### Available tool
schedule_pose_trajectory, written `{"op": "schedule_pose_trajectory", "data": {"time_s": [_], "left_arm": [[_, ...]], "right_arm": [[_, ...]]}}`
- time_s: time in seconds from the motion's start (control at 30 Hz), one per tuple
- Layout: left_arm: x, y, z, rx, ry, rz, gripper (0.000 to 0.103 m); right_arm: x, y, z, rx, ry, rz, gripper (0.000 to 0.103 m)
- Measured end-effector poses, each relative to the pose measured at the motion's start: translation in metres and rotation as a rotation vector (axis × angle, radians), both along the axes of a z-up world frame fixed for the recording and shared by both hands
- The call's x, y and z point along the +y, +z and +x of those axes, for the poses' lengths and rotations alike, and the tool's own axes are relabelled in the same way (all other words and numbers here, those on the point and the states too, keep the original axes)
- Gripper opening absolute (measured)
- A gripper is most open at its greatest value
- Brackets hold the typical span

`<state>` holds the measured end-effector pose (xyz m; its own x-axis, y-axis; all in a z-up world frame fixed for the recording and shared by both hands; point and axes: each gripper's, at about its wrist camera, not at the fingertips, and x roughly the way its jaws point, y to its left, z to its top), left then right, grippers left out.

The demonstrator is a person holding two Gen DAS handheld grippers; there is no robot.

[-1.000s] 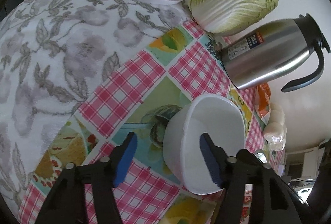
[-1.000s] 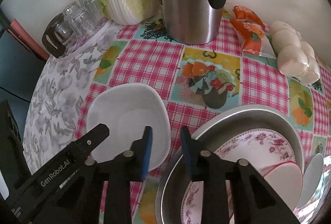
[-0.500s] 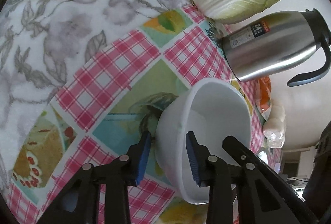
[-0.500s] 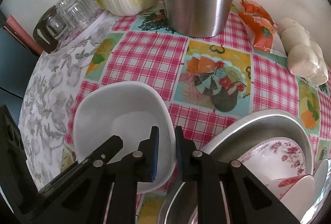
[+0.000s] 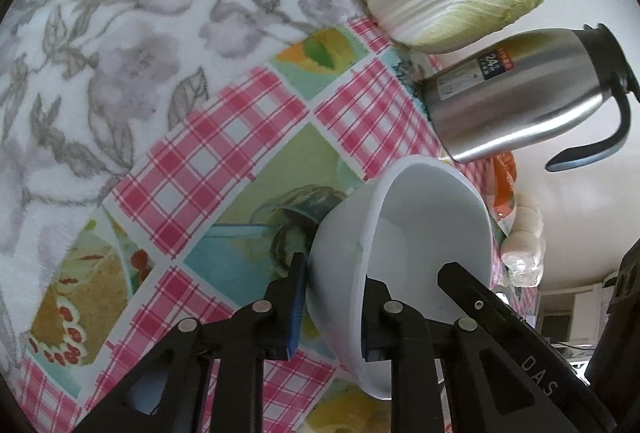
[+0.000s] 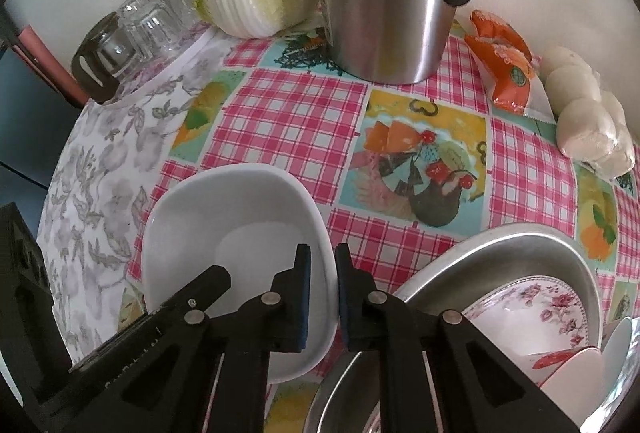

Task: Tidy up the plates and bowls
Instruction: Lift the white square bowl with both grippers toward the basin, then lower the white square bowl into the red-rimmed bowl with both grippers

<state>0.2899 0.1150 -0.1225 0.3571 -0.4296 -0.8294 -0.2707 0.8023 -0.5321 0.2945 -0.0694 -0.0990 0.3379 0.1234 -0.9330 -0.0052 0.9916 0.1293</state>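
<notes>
Right-wrist view only: metal basin [image 6: 500,245]

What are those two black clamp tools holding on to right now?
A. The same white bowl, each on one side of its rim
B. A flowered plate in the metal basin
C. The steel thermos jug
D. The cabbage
A. Both views show the white bowl with its wall between blue-padded jaws: the right gripper is clamped on one edge, and the left gripper is closing on the opposite edge.
</notes>
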Motion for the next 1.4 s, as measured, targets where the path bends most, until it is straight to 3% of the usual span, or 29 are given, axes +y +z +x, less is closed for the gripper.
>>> {"op": "schedule_pose_trajectory", "data": {"time_s": [0.27, 0.47, 0.77, 1.07, 1.4], "left_arm": [[0.002, 0.045, -0.010, -0.089, -0.015, 0.003, 0.022], [-0.024, 0.091, -0.029, -0.179, -0.064, 0.048, 0.022], [-0.062, 0.131, -0.057, -0.245, -0.131, 0.020, 0.022], [-0.101, 0.149, -0.080, -0.270, -0.186, 0.102, 0.022], [-0.136, 0.151, -0.088, -0.270, -0.242, 0.162, 0.022]], "right_arm": [[-0.010, 0.039, -0.020, -0.070, 0.010, 0.069, 0.013], [-0.026, 0.075, -0.045, -0.137, 0.001, 0.093, 0.013], [-0.068, 0.116, -0.095, -0.199, -0.052, 0.146, 0.013], [-0.099, 0.114, -0.138, -0.219, -0.109, 0.213, 0.013], [-0.129, 0.099, -0.163, -0.227, -0.181, 0.268, 0.014]]}}
